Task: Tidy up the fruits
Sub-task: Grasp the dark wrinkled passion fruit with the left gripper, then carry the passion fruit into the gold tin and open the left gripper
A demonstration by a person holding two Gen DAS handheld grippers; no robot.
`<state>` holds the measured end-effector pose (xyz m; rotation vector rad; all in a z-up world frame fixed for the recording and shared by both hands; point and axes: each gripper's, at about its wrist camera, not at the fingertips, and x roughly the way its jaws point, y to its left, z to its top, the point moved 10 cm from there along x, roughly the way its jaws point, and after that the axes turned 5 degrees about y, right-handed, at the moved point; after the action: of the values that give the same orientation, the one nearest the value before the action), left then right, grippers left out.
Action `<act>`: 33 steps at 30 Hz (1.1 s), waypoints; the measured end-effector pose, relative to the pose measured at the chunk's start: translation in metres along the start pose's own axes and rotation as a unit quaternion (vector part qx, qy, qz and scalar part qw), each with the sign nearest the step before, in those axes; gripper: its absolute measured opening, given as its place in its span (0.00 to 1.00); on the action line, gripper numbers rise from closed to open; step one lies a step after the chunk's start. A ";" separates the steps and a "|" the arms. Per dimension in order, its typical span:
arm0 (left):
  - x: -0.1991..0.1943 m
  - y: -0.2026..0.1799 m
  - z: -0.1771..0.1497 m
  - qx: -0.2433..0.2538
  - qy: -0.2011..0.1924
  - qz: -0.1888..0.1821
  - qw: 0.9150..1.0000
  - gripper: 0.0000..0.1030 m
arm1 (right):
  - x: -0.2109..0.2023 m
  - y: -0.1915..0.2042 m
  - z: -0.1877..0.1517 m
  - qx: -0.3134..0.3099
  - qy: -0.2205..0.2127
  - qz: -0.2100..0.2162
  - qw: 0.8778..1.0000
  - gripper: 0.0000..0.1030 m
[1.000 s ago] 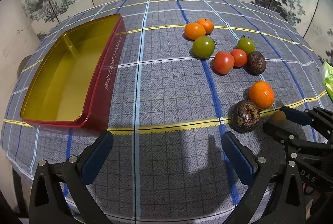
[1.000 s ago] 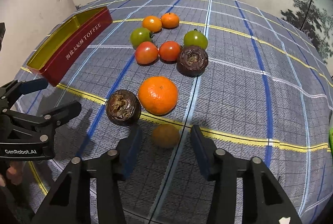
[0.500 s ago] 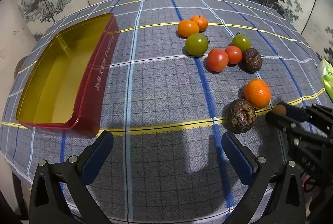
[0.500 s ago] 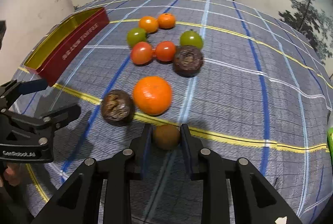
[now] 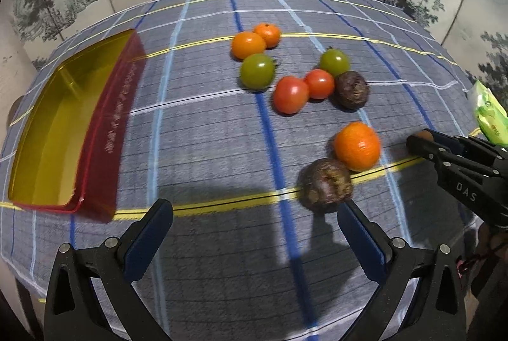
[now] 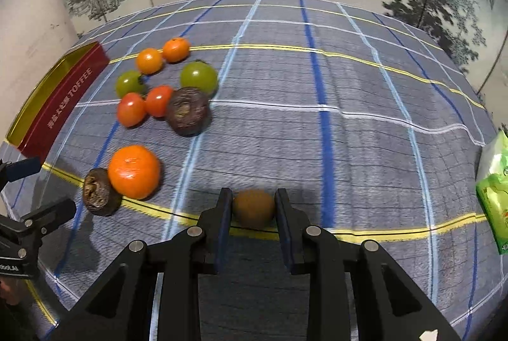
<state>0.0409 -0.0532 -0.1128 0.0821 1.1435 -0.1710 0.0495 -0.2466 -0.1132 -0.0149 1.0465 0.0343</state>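
The right claw is clenched on a small brown fruit near the table's front edge, probably bound for the tin at the left edge. The left claw hangs released, holding nothing.

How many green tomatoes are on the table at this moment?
2. One green tomato lies just below the two small oranges; the other green tomato sits right of it, above a red tomato. None appears hidden.
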 end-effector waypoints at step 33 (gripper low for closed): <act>0.015 -0.029 0.013 0.031 0.010 -0.024 0.999 0.40 | -0.004 -0.020 -0.004 0.023 -0.011 0.002 1.000 0.25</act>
<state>0.0536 -0.0850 -0.1208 0.1116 1.1612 -0.2492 0.0448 -0.2671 -0.1123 0.0284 1.0256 0.0137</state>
